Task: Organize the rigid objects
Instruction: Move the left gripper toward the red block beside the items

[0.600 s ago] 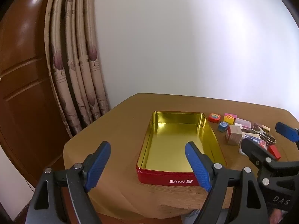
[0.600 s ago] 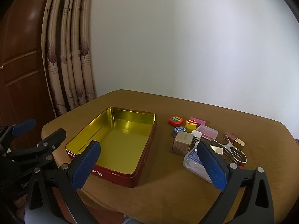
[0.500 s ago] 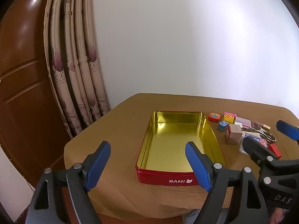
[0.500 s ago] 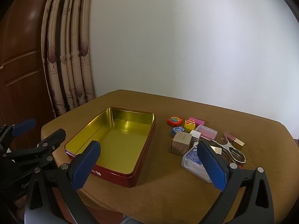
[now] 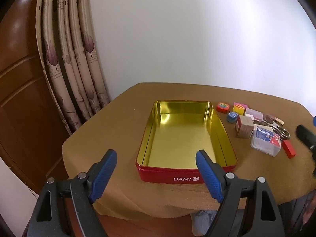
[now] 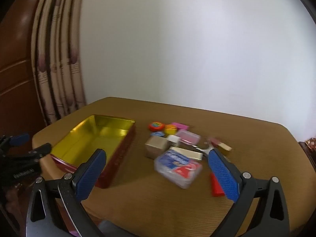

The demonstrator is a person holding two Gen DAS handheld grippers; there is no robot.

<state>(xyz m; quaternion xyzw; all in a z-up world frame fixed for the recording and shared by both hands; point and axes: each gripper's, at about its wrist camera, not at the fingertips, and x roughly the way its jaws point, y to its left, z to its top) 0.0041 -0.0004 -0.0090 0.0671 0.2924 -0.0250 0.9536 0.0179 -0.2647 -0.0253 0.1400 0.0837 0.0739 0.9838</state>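
Home room: patterned curtain (image 5: pixel 69 63), wooden door (image 5: pixel 17 75), table (image 5: pixel 122 122).

The tin (image 5: pixel 186 138) lies open from above, its gold floor bare. To its right a tight clutter (image 6: pixel 177 148) crowds the table (image 6: pixel 246 134), items touching or nearly so.

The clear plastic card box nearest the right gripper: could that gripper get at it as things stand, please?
Probably yes: the right gripper is open and empty, the clear plastic card box lies just ahead between its fingers, and nothing covers it, though the red block sits close beside.
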